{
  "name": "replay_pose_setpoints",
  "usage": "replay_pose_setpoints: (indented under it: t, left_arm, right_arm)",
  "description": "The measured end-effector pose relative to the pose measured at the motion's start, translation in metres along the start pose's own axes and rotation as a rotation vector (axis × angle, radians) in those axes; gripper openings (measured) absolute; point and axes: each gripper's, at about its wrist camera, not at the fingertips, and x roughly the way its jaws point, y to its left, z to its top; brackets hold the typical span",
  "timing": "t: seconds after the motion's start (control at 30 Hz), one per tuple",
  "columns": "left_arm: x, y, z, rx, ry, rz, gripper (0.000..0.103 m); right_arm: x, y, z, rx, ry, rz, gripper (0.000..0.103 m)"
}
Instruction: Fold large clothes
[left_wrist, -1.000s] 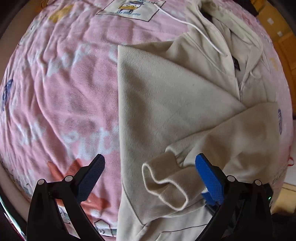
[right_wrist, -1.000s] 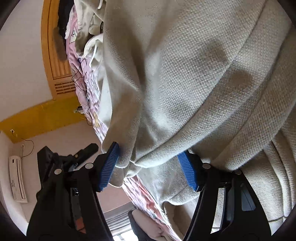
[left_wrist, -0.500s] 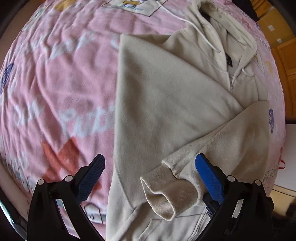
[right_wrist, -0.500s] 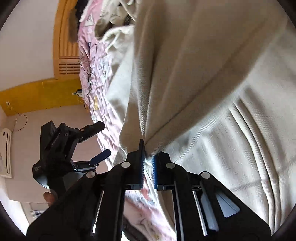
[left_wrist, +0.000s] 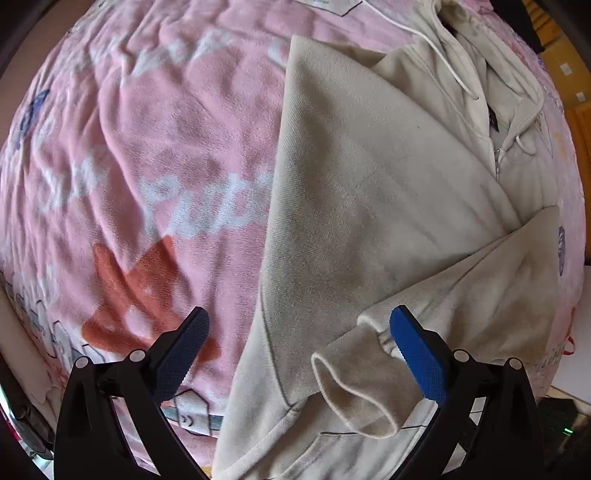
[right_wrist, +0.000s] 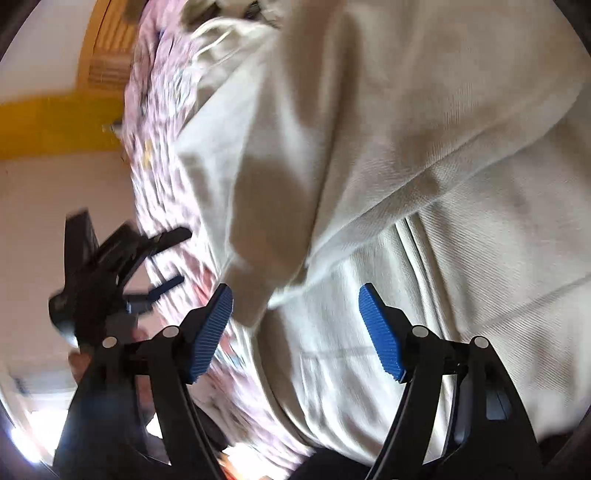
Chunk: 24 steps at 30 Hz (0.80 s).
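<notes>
A cream zip hoodie (left_wrist: 362, 206) lies on a pink printed blanket (left_wrist: 140, 155), its left side folded over the body and one sleeve laid across, the cuff (left_wrist: 354, 391) open near the bottom. My left gripper (left_wrist: 299, 354) is open and empty, hovering above the hoodie's lower edge and cuff. My right gripper (right_wrist: 295, 332) is open and empty, close over the hoodie (right_wrist: 406, 147) near a folded sleeve edge. The left gripper (right_wrist: 147, 266) shows blurred at the left in the right wrist view.
The blanket covers a bed; its edge runs along the lower left of the left wrist view. A yellow and wooden wall fitting (right_wrist: 55, 122) stands beyond the bed. The hood and white drawstrings (left_wrist: 458, 74) lie at the top right.
My right gripper was shut on a fold of the hoodie half a second ago; now it is open and the fabric lies loose. The left gripper has shifted slightly, staying open.
</notes>
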Motion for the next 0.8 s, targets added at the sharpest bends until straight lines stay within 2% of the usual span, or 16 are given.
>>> replay_pose_setpoints:
  t: [0.07, 0.1, 0.17, 0.23, 0.4, 0.43, 0.47, 0.5, 0.53, 0.67, 0.8]
  left_arm:
    - [-0.008, 0.004, -0.004, 0.016, -0.024, 0.033, 0.095]
    - [-0.012, 0.006, -0.008, 0.018, -0.053, 0.060, 0.095]
    - [-0.019, 0.013, -0.017, 0.006, -0.104, 0.093, 0.095]
    - [-0.021, 0.021, -0.026, -0.009, -0.119, 0.109, 0.095]
    - [-0.003, 0.039, -0.049, -0.070, -0.068, 0.084, 0.095]
    - [0.000, 0.043, -0.053, -0.082, -0.056, 0.073, 0.095]
    - [0.003, 0.049, -0.058, -0.094, -0.041, 0.061, 0.095]
    - [0.006, 0.053, -0.061, -0.100, -0.032, 0.055, 0.095]
    - [0.008, 0.056, -0.063, -0.104, -0.027, 0.053, 0.095]
    - [0.009, 0.071, -0.067, -0.118, -0.028, 0.037, 0.095]
    - [0.005, 0.077, -0.070, -0.116, -0.043, 0.012, 0.095]
  right_arm:
    - [-0.016, 0.025, 0.004, -0.080, -0.025, 0.019, 0.070]
    - [-0.018, 0.041, 0.011, -0.135, -0.029, 0.000, 0.070]
    - [-0.003, 0.069, 0.027, -0.214, 0.026, -0.062, 0.070]
    - [0.019, 0.078, 0.034, -0.238, 0.090, -0.099, 0.070]
    - [0.081, 0.099, 0.047, -0.403, 0.206, -0.331, 0.069]
    - [0.091, 0.099, 0.047, -0.422, 0.216, -0.380, 0.056]
    - [0.095, 0.094, 0.045, -0.426, 0.227, -0.380, 0.044]
    - [0.100, 0.092, 0.047, -0.433, 0.232, -0.389, 0.025]
    - [0.098, 0.092, 0.046, -0.443, 0.211, -0.385, 0.021]
    - [0.085, 0.105, 0.041, -0.504, 0.162, -0.364, 0.015]
    - [0.079, 0.135, 0.054, -0.507, 0.107, -0.274, 0.014]
